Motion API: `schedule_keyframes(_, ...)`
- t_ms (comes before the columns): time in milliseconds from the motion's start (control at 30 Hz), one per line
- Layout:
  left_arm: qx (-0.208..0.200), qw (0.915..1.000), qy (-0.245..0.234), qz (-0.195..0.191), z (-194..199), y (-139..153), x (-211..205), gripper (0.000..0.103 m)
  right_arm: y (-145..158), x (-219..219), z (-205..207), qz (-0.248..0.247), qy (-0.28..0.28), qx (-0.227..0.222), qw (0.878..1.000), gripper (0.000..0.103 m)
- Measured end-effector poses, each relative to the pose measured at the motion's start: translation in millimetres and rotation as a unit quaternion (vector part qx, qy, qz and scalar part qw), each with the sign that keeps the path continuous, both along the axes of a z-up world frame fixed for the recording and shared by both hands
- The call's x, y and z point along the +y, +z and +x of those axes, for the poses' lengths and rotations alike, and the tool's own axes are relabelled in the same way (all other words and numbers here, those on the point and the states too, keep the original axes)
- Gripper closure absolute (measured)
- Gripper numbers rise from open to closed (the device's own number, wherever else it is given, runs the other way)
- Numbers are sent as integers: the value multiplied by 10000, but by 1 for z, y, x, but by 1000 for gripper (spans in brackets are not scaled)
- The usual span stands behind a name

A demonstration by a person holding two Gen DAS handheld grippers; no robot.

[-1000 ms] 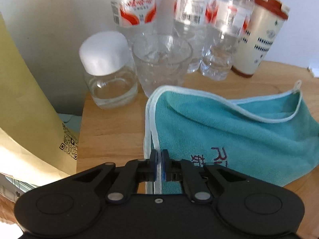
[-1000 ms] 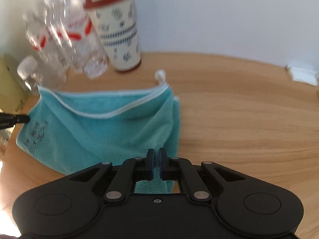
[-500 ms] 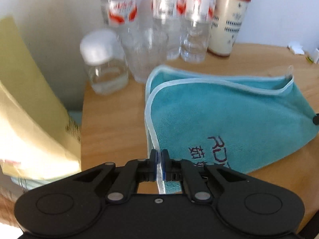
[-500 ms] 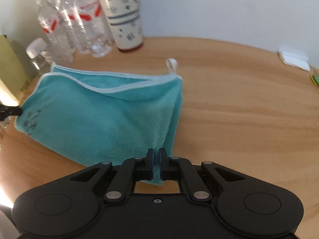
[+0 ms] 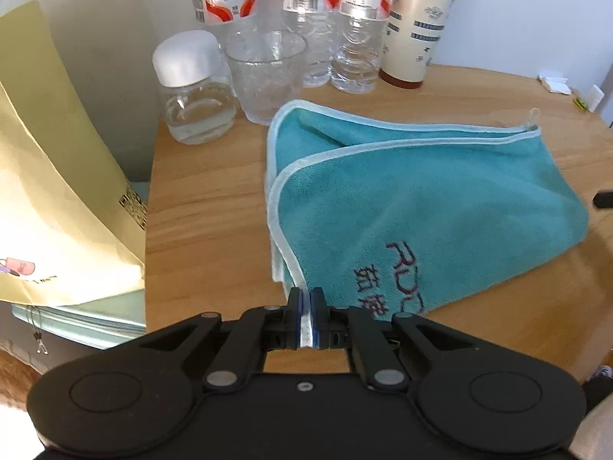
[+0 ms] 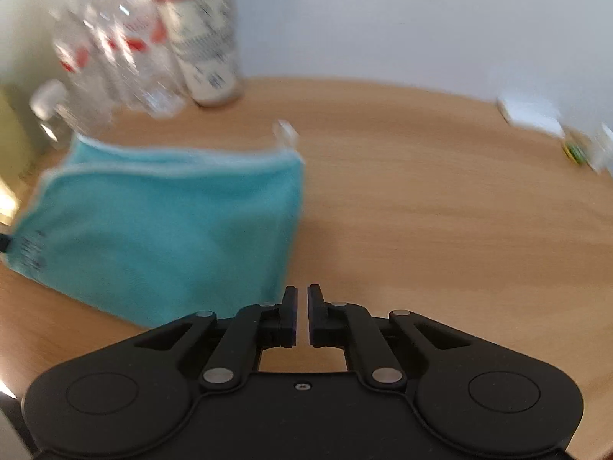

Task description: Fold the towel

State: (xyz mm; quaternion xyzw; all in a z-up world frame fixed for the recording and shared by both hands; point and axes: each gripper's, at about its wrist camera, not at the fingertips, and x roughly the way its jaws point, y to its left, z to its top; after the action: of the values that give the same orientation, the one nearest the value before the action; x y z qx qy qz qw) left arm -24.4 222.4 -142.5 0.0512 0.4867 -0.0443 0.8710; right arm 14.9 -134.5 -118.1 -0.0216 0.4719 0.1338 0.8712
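Observation:
A teal towel (image 5: 421,199) with a pale trim and dark red lettering lies folded over on the round wooden table (image 5: 207,207). My left gripper (image 5: 305,314) is shut on the towel's white-edged near corner. In the right wrist view, which is blurred, the same towel (image 6: 164,230) lies to the left, and my right gripper (image 6: 302,314) stands slightly open with a narrow gap and nothing between its fingers, just right of the towel's near right corner.
Behind the towel stand several water bottles (image 5: 306,19), a clear glass (image 5: 266,73), a white-lidded jar (image 5: 193,88) and a red-lidded cup (image 5: 417,23). A yellow paper bag (image 5: 49,176) leans at the left. Small white items (image 6: 532,113) lie at the far right.
My right gripper has let go of the towel's corner and shifted right, away from it. The left gripper keeps its hold and has drawn back, so the towel lies flatter.

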Motion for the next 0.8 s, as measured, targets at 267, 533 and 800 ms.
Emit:
schedule_keyframes(267, -416, 9991, 15, 78, 24, 12, 1, 97, 34, 73, 60, -240, 1532, -730, 9852, 65)
schedule_keyframes(533, -284, 9996, 6, 51, 27, 12, 18, 74, 17, 156, 91, -185, 2986, -490, 9529, 59)
schedule_keyframes(800, -346, 9986, 389, -79, 65, 9, 44, 74, -7, 200, 104, -183, 3453, -294, 9379, 59)
